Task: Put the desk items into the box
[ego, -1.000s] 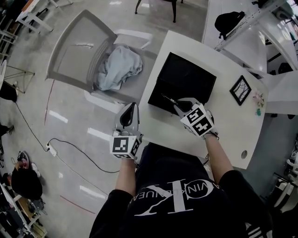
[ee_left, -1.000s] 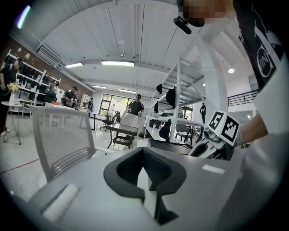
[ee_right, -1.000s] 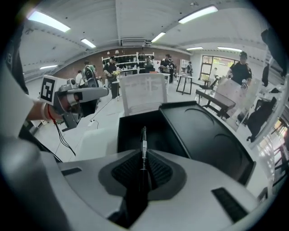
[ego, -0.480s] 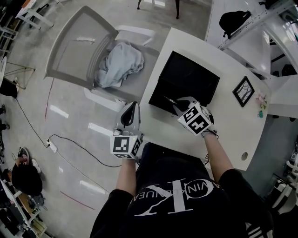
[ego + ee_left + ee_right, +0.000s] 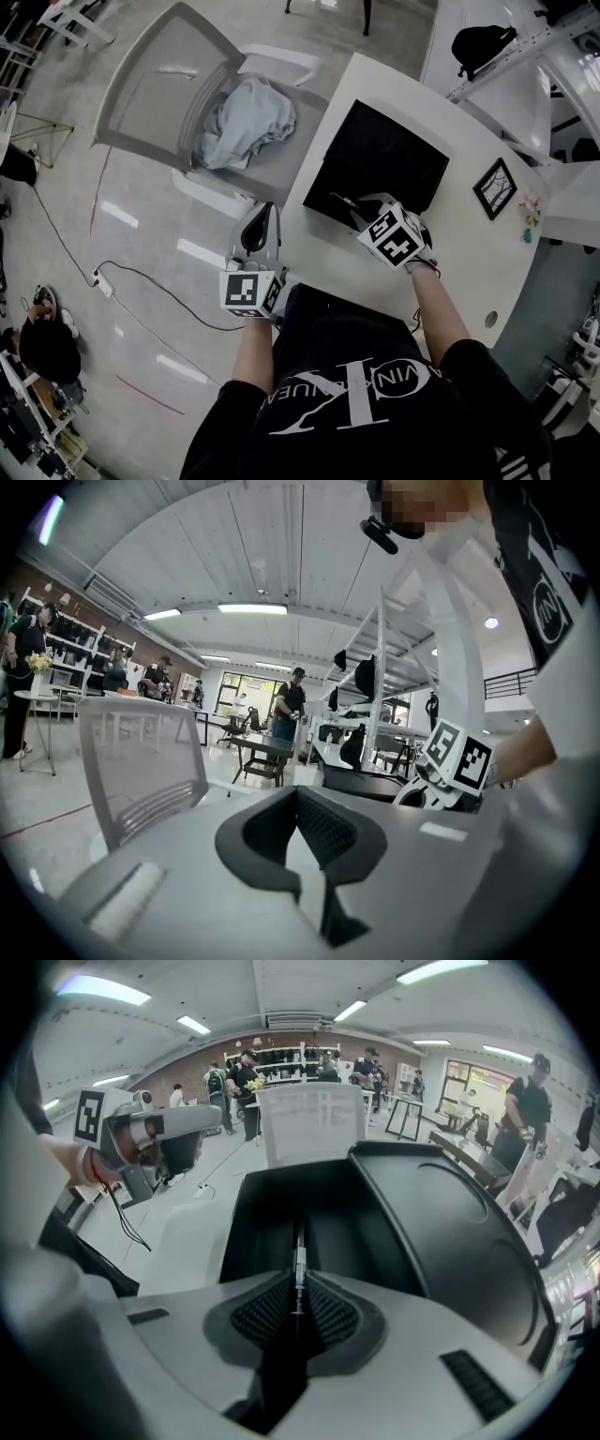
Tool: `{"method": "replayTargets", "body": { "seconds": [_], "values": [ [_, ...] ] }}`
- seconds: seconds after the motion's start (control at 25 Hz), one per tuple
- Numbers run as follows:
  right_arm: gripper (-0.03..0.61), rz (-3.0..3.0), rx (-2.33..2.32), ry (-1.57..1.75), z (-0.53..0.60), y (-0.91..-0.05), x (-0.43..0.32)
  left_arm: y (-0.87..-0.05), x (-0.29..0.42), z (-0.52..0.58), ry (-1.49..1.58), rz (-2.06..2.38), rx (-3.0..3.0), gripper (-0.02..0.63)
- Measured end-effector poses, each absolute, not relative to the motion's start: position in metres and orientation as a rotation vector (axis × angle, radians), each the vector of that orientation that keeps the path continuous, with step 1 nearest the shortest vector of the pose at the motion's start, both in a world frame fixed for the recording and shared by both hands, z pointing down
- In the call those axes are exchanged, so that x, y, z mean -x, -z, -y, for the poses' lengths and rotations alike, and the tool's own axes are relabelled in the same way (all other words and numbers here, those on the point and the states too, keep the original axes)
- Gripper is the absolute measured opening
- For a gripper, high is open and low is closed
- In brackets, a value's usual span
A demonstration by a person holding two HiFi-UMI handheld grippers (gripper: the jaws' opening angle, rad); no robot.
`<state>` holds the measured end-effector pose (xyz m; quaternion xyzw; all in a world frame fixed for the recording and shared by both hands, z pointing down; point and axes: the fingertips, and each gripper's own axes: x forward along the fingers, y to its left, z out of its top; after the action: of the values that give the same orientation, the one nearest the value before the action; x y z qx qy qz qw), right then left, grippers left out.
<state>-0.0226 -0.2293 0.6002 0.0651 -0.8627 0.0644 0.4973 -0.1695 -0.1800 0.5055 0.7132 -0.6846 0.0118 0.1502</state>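
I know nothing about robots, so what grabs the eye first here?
A big black box lies open on the white desk, and the right gripper holds a thin pen over its near edge. The left gripper hangs empty off the desk's left side, beside a grey chair with a cloth heaped on it.

The open box (image 5: 394, 141) has nothing over it, straight ahead of my right gripper (image 5: 361, 211) and the pen (image 5: 343, 199) it clamps. Bare surface (image 5: 469, 267) runs to the lower right. A picture frame (image 5: 495, 188) blocks the right. My left gripper (image 5: 266, 211), jaws apart, hangs beside the surface's edge, with a chair (image 5: 155, 89) crowding the upper left.
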Motion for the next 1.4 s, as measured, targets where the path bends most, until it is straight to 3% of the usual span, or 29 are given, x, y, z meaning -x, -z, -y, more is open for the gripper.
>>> {"method": "replayTargets", "body": {
  "seconds": [1.4],
  "values": [
    [0.043,2.196,-0.377,-0.207,0.227,-0.553,-0.009,-0.484,0.147,0.171,-0.015,1.926,-2.152,0.011]
  ]
}}
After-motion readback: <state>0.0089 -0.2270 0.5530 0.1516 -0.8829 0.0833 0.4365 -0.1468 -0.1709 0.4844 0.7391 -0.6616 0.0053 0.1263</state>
